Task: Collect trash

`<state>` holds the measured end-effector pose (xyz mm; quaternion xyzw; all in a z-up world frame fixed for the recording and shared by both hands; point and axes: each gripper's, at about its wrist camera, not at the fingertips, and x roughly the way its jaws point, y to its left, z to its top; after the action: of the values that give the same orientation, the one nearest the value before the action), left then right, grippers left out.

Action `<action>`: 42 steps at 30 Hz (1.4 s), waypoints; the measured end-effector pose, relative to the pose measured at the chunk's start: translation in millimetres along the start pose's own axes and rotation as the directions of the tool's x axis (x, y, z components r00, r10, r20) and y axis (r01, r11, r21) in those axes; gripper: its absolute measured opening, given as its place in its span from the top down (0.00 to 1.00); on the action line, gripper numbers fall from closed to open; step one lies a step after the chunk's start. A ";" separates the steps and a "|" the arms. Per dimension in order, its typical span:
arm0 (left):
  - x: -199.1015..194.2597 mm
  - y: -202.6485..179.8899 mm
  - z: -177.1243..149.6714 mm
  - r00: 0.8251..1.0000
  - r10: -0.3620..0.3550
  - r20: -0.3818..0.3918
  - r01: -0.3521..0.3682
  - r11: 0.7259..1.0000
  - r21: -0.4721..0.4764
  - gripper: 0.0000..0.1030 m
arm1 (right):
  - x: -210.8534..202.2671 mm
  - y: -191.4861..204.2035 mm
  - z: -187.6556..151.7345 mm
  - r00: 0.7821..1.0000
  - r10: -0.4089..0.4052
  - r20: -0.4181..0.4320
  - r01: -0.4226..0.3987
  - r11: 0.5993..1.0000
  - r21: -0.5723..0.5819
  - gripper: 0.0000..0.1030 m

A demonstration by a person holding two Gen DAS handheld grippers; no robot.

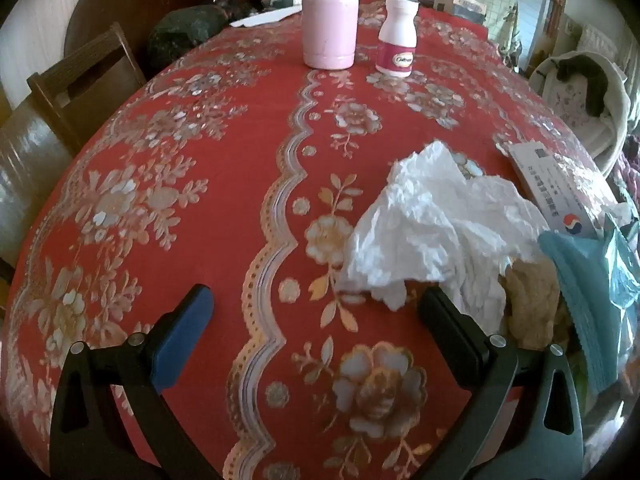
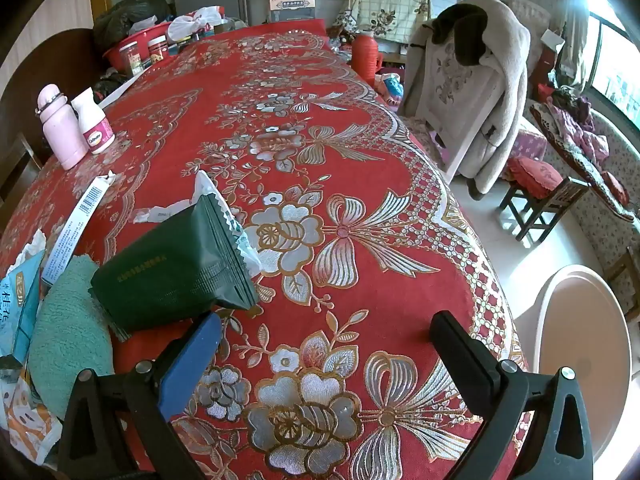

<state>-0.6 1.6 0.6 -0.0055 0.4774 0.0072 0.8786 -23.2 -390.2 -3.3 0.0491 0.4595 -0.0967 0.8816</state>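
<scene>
Left gripper (image 1: 316, 304): jaws fully spread, holding nothing, tilted down over the desk (image 1: 224, 184). Right gripper (image 2: 326, 332): same, empty.

Trash: crumpled white tissue (image 1: 432, 232) just beside the left gripper's right finger; dark green wrapper (image 2: 176, 264) just beside the right gripper's left finger; light blue packet (image 2: 20, 304) and teal cloth (image 2: 68, 328) adjoining.

Risks: tissue likely tears or slips from a shallow pinch; wrapper may slide on the glossy cloth.

Surface: red floral tablecloth. Room: cluttered, coat-draped chair (image 2: 472, 92).

Sunlit tiled floor (image 2: 532, 248), coat-draped chair (image 2: 472, 112), window (image 2: 616, 64).
</scene>
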 end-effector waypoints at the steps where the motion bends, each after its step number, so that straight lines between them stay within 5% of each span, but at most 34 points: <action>1: -0.2 1.9 0.7 1.000 0.009 -0.015 -0.009 1.000 -0.013 0.00 | 0.1 -0.1 0.0 1.000 0.002 -0.002 -0.002 1.000 0.002 0.00; 10: -86.9 15.8 -11.5 0.994 0.011 0.110 -0.007 0.999 -0.039 0.01 | -4.2 -9.9 13.0 0.997 0.025 -0.072 -0.029 0.998 -0.052 0.05; 16: -151.2 -3.1 -14.7 0.980 -0.049 0.193 0.053 0.998 -0.017 0.01 | -93.4 -28.2 17.5 0.996 0.006 0.090 -0.006 1.000 -0.004 0.05; 25: -225.6 -43.3 -31.3 0.940 -0.138 0.311 0.125 0.990 0.063 0.01 | -221.6 -4.8 -15.5 0.958 0.016 0.288 -0.034 0.998 0.058 0.04; 29: -250.0 -53.2 -47.3 0.920 -0.154 0.360 0.126 0.987 0.100 0.01 | -253.0 12.3 -37.9 0.936 0.029 0.352 -0.052 0.997 0.056 0.04; 42: -287.1 -54.7 -86.9 0.893 -0.177 0.415 0.136 0.983 0.126 0.01 | -309.2 34.9 -93.2 0.880 0.026 0.475 -0.052 0.998 0.042 0.04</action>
<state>-228.7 -56.6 194.3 -0.0012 0.2728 -0.0847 0.9583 -263.2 -301.0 196.7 0.0568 0.2263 -0.1001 0.9672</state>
